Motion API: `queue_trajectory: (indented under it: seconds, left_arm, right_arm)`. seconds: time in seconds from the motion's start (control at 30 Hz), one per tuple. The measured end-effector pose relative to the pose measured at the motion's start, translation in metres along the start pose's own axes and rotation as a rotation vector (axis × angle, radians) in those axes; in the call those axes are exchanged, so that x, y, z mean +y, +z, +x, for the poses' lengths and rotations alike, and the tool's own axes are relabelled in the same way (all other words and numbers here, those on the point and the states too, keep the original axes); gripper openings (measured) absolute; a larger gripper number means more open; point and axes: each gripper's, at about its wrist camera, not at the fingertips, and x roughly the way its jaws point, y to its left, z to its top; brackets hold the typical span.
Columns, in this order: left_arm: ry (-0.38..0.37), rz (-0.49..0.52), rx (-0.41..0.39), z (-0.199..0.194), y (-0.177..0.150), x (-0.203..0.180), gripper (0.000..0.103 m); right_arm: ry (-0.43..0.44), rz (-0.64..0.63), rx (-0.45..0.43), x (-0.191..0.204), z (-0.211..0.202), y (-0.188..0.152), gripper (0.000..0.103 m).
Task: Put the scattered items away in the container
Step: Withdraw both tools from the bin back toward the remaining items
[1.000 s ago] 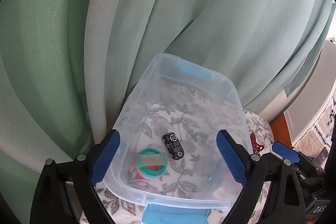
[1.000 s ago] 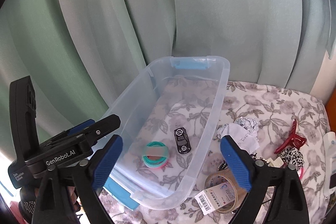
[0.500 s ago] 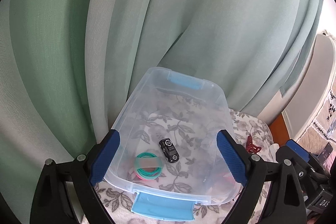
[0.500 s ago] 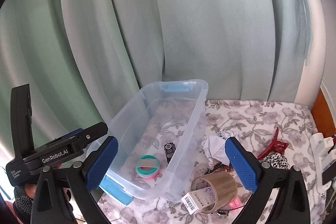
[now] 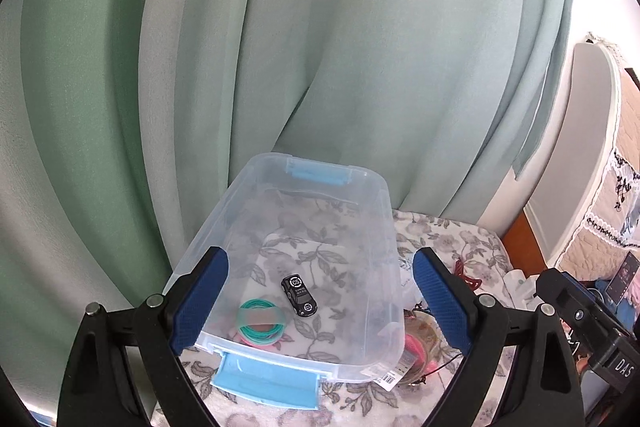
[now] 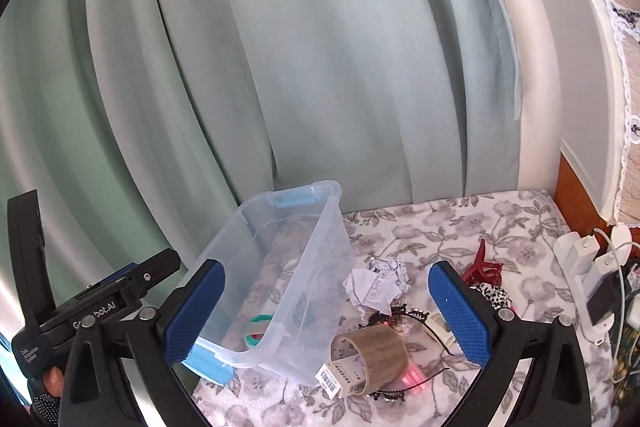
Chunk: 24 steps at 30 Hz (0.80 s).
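A clear plastic bin (image 5: 384, 211) with blue latches stands on the floral cloth. Inside it lie a black toy car (image 5: 298, 295) and a bundle of teal and pink hair ties (image 5: 262, 321). My left gripper (image 5: 320, 301) hangs open above the bin's near end, holding nothing. In the right wrist view the bin (image 6: 320, 251) is at the left. Beside it lie a brown tape roll (image 6: 370, 355), crumpled paper (image 6: 378, 285), a red claw clip (image 6: 482, 267), a leopard clip (image 6: 496, 295) and black hair clips (image 6: 396, 313). My right gripper (image 6: 326, 311) is open and empty above them.
Green curtains (image 6: 280, 67) hang close behind the bin. A white power strip (image 6: 588, 267) with plugs and cables lies at the cloth's right edge, beside a wooden edge (image 6: 576, 195). The left gripper's body (image 6: 92, 307) and a gloved hand show at the lower left.
Both grippers have pulled back and risen, so the bin looks smaller. The right gripper has also swung right, bringing the tape roll, paper and clips toward the centre of its view.
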Motion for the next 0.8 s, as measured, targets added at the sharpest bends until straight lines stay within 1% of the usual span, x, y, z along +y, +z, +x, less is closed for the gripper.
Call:
queue_trajectory:
  seconds: [0.17,0.3,0.43,0.57,0.6,0.7,0.8]
  left_arm:
    - [-0.036,0.017,0.012,-0.001,-0.007,-0.022,0.094]
    - [-0.071,0.034,0.022,0.001,-0.012,-0.042,0.094]
    - [-0.105,0.044,0.043,0.006,-0.019,-0.060,0.094]
    - [-0.133,0.074,0.056,0.013,-0.030,-0.080,0.094]
    - [-0.139,0.082,0.057,0.013,-0.032,-0.086,0.095]
    - [-0.161,0.099,0.069,0.017,-0.039,-0.100,0.103]
    - [-0.181,0.109,0.087,0.023,-0.047,-0.110,0.103]
  right_arm:
    - [-0.014,-0.004,-0.027,-0.017,-0.015,-0.004,0.103]
    - [-0.016,0.024,-0.020,-0.035,-0.023,-0.007,0.103]
    - [-0.054,0.048,-0.021,-0.057,-0.029,-0.013,0.103]
    - [-0.096,0.072,-0.029,-0.080,-0.036,-0.019,0.103]
    - [-0.111,0.077,-0.032,-0.086,-0.038,-0.022,0.103]
    - [-0.148,0.098,-0.035,-0.103,-0.041,-0.028,0.103]
    - [-0.171,0.117,-0.024,-0.118,-0.042,-0.035,0.103]
